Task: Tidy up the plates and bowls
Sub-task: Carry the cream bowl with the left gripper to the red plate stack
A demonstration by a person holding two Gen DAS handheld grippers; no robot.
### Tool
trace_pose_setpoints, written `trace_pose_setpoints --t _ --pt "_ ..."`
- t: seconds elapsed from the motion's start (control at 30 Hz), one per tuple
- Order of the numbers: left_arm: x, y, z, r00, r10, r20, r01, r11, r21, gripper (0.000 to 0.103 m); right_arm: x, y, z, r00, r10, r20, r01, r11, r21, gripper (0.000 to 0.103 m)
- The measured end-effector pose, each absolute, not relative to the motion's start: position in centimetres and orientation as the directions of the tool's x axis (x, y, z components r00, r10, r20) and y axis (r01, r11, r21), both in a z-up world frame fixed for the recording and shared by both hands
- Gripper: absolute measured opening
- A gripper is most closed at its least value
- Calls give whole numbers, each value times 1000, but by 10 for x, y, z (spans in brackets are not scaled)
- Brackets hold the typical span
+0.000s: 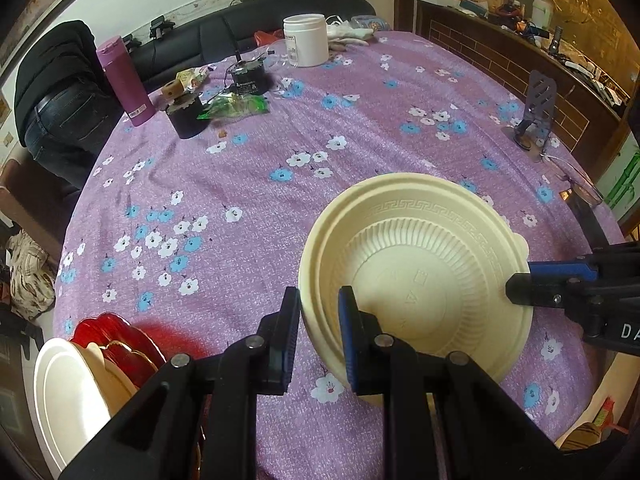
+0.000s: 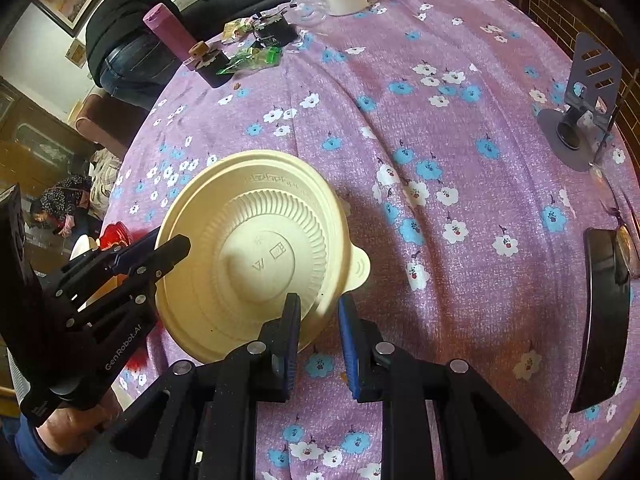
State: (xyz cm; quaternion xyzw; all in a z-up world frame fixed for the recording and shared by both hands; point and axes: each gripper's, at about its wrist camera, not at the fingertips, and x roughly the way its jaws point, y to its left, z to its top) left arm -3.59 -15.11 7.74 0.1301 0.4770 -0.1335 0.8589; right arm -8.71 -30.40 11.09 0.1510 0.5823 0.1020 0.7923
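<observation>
A cream ribbed bowl (image 1: 416,264), which looks like two nested ones with a doubled rim, hangs tilted above the purple flowered tablecloth (image 1: 240,184) and casts a shadow on it. My left gripper (image 1: 320,312) is shut on its near-left rim. My right gripper (image 1: 516,288) comes in from the right and pinches the opposite rim. In the right wrist view the same bowl (image 2: 256,248) shows its tab handle, with the right gripper (image 2: 320,312) shut on the rim and the left gripper (image 2: 176,246) clamped on the far side. A white plate (image 1: 68,392) and red plates (image 1: 120,344) are stacked at the table's near-left edge.
A purple flask (image 1: 124,80), a white jar (image 1: 306,40), black round items and snack wrappers (image 1: 236,106) crowd the far side. A grey phone stand (image 1: 538,120) is at the right, a dark curved object (image 2: 600,320) by the right edge. A person in black (image 1: 60,92) stands beyond the table.
</observation>
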Motion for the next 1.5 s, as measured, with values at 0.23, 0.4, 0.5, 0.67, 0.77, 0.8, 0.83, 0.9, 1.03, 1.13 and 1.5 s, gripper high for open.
trace_pose_setpoints --t 0.23,0.4,0.5,0.67,0.77,0.8,0.83,0.9,1.03,1.13,1.5 --pt "-39 -153 81 521 -101 -847 355 929 107 19 -93 -306 115 312 337 -888 14 933 359 21" --pt "-42 -149 88 533 -99 -840 350 930 112 19 -94 -307 121 325 342 -882 12 931 366 21" --pt "-44 -145 96 546 -99 -832 339 934 111 19 -95 -306 129 339 352 -872 2 927 375 21" --pt "-46 -132 112 574 -93 -814 309 945 110 19 -95 -299 144 358 370 -857 -25 922 387 21" --pt "-48 -120 121 588 -88 -804 287 952 106 19 -92 -289 152 365 382 -849 -50 919 392 21" --pt "-49 -115 126 596 -85 -799 276 955 104 19 -92 -286 154 367 387 -846 -59 917 394 21" --pt "-50 -111 129 602 -82 -794 267 958 103 19 -91 -281 158 369 394 -842 -72 915 397 21" --pt "-53 -102 136 614 -75 -786 248 963 101 19 -89 -274 163 371 404 -836 -91 912 400 21" --pt "-58 -83 146 630 -59 -774 208 973 95 19 -85 -257 172 371 423 -827 -134 906 402 21" --pt "-64 -67 153 643 -39 -765 175 980 98 19 -83 -242 177 365 440 -821 -166 898 408 21" --pt "-91 -4 177 678 28 -735 46 996 81 20 -81 -177 196 329 498 -802 -298 861 412 21"
